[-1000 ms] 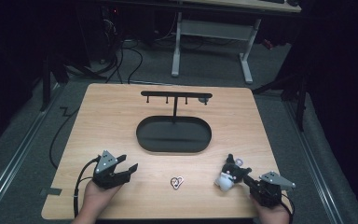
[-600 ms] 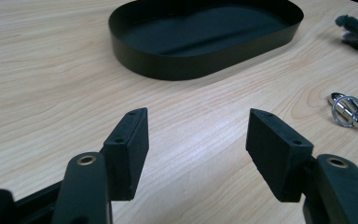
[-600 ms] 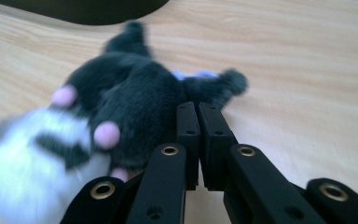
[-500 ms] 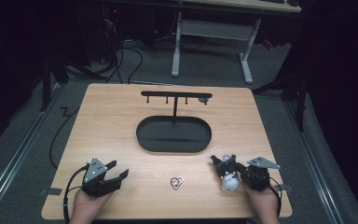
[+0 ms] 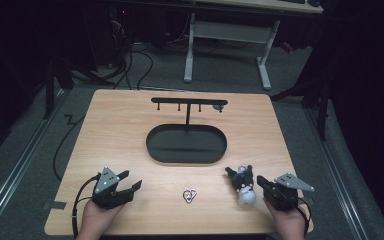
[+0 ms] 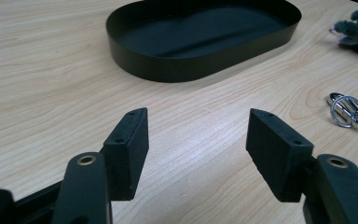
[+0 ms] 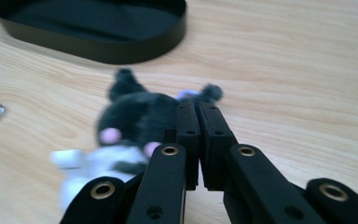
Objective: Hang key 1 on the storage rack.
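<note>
A small plush toy (image 5: 243, 184), dark grey above and white below, lies near the table's front right. In the right gripper view the plush toy (image 7: 135, 121) is blurred and rests against the left side of my jaws. My right gripper (image 5: 259, 180) is shut, and the pads of this right gripper (image 7: 198, 106) meet with nothing visible between them. A metal key ring (image 5: 189, 195) lies at the front centre. My left gripper (image 5: 131, 180) is open and low over bare wood at the front left. The key ring (image 6: 348, 111) lies to the right of the left gripper (image 6: 198, 123).
A black oval tray (image 5: 200, 147) sits mid-table, with a thin black hook stand (image 5: 187, 101) rising at its far side. The tray (image 6: 205, 28) is ahead of my left jaws, and the tray (image 7: 98, 18) is ahead-left of the right ones. Bare wood surrounds both grippers.
My right gripper has slid left up against the plush toy, which has turned and shifted slightly. My left gripper has drawn back a little toward the front-left edge.
</note>
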